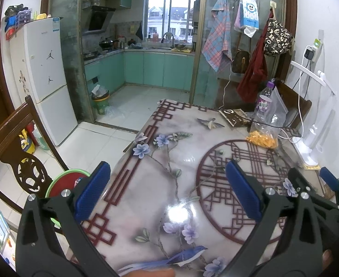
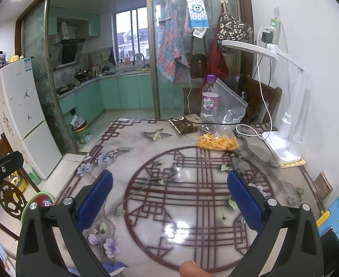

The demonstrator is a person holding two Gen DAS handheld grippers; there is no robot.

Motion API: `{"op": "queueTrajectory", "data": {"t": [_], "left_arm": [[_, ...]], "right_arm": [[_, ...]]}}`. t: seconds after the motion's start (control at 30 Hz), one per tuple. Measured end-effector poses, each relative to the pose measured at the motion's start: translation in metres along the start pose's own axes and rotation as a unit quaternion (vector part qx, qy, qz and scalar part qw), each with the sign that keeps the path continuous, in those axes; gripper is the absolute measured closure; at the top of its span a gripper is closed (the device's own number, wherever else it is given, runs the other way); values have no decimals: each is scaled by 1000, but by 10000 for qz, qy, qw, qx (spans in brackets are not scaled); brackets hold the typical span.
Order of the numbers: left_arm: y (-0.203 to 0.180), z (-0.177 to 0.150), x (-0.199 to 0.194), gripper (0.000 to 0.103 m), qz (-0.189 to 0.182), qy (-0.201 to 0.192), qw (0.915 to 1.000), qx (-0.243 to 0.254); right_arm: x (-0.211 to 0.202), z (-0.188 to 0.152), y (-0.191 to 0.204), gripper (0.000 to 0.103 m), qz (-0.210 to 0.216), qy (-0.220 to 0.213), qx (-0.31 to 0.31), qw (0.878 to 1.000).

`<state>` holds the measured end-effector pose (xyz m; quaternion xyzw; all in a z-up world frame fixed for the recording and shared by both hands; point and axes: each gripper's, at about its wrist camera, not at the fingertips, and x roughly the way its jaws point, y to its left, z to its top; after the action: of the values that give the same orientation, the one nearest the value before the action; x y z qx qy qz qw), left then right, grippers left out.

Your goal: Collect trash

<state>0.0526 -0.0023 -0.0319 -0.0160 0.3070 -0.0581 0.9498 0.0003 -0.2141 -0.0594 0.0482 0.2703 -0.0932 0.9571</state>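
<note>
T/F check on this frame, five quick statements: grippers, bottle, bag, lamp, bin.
1. Both grippers are open and hold nothing. True: left gripper and right gripper are both spread over the table.
2. The plastic bottle lies on its side. False: it stands upright.
3. The clear bag holds yellow pieces. True.
4. The white desk lamp stands on the floor. False: it stands on the table by the wall.
5. The green bin sits on the table. False: it is on the kitchen floor.

Glossy floral-pattern table (image 2: 146,152). Far ahead of the gripper: purple-capped bottle (image 2: 210,99), clear zip bag (image 2: 225,113) of yellow pieces, dark wrapper (image 2: 185,124); white desk lamp (image 2: 285,143) ahead-right.
</note>
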Motion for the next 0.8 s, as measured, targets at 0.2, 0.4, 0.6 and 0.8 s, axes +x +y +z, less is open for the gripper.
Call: {"op": "queueTrajectory", "data": {"t": [0.2, 0.4, 0.6, 0.8], "left_arm": [[2, -3, 4, 5, 46, 56, 10000, 16], [0, -4, 8, 5, 52, 100, 9999, 66], [-5, -4, 16, 5, 27, 196, 9997, 126], [-14, -5, 28, 5, -40, 323, 9992, 213]], "right_arm": [[1, -1, 0, 7, 8, 32, -7, 10000], [6, -5, -1, 7, -2, 97, 5, 10000], [14, -6, -4, 7, -48, 164, 47, 9998], [25, -9, -10, 7, -99, 290, 127, 9995]]}}
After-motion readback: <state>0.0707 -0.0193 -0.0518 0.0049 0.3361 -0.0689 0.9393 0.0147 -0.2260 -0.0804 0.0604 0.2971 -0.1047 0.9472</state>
